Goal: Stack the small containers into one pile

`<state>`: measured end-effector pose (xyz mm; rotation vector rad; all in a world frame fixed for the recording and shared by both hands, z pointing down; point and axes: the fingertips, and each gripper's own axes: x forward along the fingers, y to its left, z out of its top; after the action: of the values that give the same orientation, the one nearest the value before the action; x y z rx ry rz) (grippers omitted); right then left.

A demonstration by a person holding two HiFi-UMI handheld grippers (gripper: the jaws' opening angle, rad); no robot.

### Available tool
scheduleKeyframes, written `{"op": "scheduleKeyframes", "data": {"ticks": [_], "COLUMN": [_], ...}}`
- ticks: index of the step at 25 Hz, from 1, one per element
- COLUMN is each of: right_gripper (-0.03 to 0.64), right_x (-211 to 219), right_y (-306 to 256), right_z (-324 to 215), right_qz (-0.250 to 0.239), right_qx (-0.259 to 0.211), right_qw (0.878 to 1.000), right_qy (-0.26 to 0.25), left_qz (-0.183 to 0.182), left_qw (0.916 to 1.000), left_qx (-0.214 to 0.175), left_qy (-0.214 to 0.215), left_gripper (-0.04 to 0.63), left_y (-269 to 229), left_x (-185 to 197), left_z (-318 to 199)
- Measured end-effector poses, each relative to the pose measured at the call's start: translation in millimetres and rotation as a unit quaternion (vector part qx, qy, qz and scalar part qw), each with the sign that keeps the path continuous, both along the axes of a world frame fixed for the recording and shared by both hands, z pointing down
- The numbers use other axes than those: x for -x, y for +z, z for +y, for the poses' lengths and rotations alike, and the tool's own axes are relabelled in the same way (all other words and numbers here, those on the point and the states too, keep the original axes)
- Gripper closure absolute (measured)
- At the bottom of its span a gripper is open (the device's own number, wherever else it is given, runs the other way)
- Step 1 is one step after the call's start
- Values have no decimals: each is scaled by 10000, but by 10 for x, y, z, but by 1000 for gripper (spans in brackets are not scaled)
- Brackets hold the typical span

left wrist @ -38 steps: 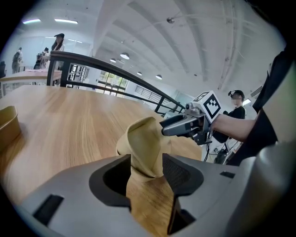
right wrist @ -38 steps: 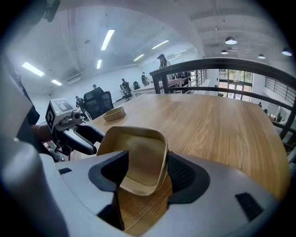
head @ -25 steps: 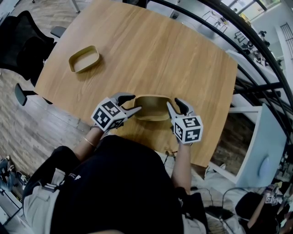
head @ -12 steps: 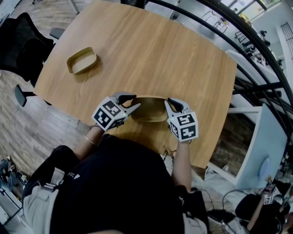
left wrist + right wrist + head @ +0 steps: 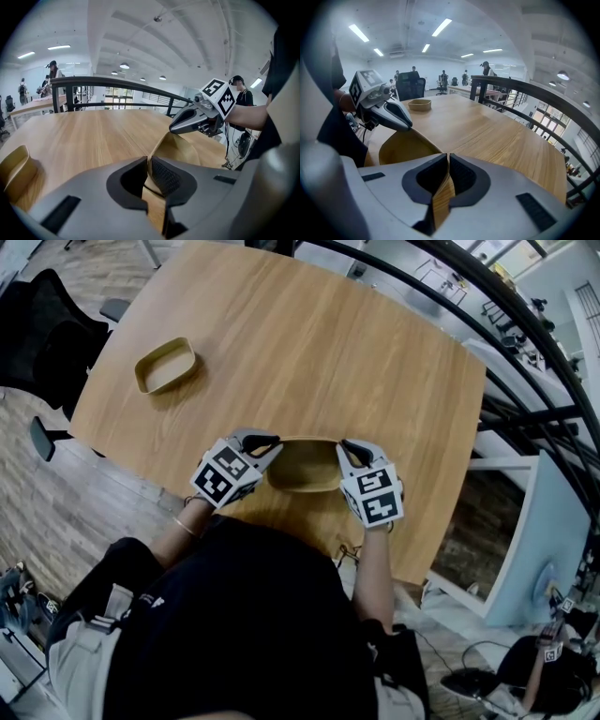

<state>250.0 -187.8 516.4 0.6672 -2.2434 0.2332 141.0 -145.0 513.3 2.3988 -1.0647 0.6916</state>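
Wooden table (image 5: pixel 309 352), two tan containers well apart, nothing piled yet.
Closest to the person, the near container (image 5: pixel 302 465) sits at the table's six o'clock edge, and the far container (image 5: pixel 165 365) lies alone at ten o'clock. The left gripper (image 5: pixel 272 444) has just been closing and now pinches the near container's rim at its nine o'clock end. The right gripper (image 5: pixel 345 448), likewise just closed, pinches the rim at three o'clock. I judge the grip made, while lifting, carrying and nesting all remain.

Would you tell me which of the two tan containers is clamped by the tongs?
The near container, on whose ends the left tongs and right tongs have just closed; the far container sits untouched.
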Motion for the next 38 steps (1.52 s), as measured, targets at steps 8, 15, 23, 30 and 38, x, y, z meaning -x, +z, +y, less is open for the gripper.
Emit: {"op": "scheduleKeyframes", "data": {"ticks": [8, 15, 23, 30, 38], "right_gripper": [584, 582, 581, 581, 581], "right_x": [-12, -65, -125, -98, 117], "right_y": [84, 41, -38, -114, -414], "right_z": [33, -28, -16, -36, 40], "right_qz": [108, -141, -390, -641, -1907], "right_qx": [26, -100, -93, -185, 174], "right_qw": [9999, 9992, 9978, 9968, 9809], "right_qy": [56, 365, 530, 436, 326], "left_qz": [-12, -17, 87, 105, 174], "left_qw": [10000, 9998, 9995, 9985, 9903], "left_qx": [62, 144, 63, -23, -141], "left_qy": [-33, -108, -304, -534, -1372], "left_gripper": [554, 552, 552, 552, 552], "left_y": [59, 123, 57, -22, -107], "left_x": [-6, 83, 154, 190, 539], "left_z": [0, 14, 16, 59, 265]}}
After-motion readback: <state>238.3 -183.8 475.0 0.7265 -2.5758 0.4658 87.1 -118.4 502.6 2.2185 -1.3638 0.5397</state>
